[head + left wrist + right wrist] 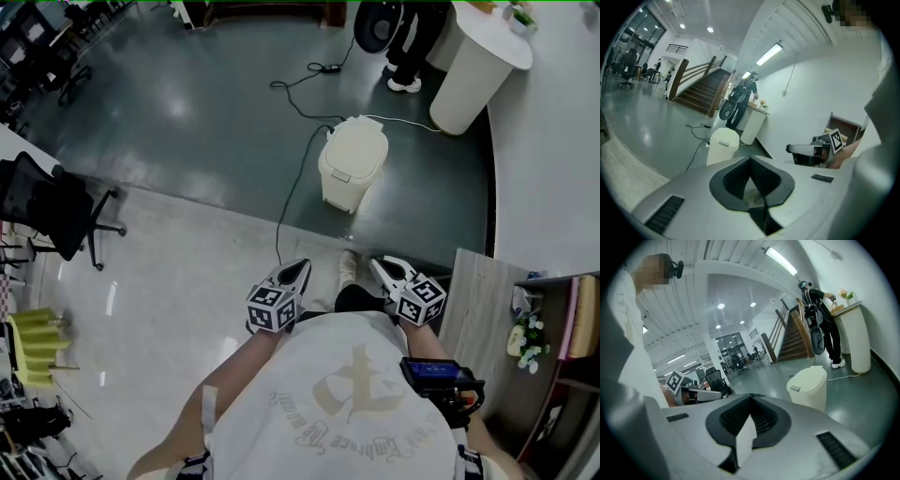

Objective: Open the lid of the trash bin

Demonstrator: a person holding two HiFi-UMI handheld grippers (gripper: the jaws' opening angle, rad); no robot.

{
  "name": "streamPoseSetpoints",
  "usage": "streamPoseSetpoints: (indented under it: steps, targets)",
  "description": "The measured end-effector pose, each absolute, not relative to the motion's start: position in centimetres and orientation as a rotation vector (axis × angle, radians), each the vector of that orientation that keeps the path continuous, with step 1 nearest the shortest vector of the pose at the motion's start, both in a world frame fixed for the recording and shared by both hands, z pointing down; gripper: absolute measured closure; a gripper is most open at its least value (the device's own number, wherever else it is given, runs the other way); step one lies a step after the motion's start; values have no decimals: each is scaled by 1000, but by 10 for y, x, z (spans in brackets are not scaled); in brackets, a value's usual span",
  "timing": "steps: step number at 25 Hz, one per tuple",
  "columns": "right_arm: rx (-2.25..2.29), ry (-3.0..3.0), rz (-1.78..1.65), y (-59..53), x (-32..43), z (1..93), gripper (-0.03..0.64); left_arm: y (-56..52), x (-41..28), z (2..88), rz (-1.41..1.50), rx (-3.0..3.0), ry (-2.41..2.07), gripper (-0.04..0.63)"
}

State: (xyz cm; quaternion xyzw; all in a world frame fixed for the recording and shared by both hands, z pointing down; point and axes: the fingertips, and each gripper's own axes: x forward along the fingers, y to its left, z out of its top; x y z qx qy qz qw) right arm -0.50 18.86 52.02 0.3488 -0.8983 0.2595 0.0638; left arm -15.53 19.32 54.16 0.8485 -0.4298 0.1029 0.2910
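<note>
The cream trash bin (352,164) stands on the dark floor a couple of steps ahead of me, lid down, with a small grey latch on its front. It also shows in the left gripper view as the bin (723,145) and in the right gripper view as the bin (808,386). My left gripper (298,270) and right gripper (380,264) are held close to my body, well short of the bin. Both point toward it. The left gripper (750,158) has its tips together around nothing. The right gripper (751,395) looks the same.
A black cable (298,178) runs across the floor past the bin's left side. A black office chair (52,211) stands far left. A person (405,47) stands by a white round counter (473,70) behind the bin. A wooden cabinet (473,300) is at my right.
</note>
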Motion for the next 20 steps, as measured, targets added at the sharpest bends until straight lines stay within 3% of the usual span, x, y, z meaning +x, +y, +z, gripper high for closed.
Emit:
streamPoseSetpoints:
  steps: [20]
  targets:
    - [998, -2713, 814, 83, -7, 534, 612, 99, -162, 543, 323, 2239, -1174, 581]
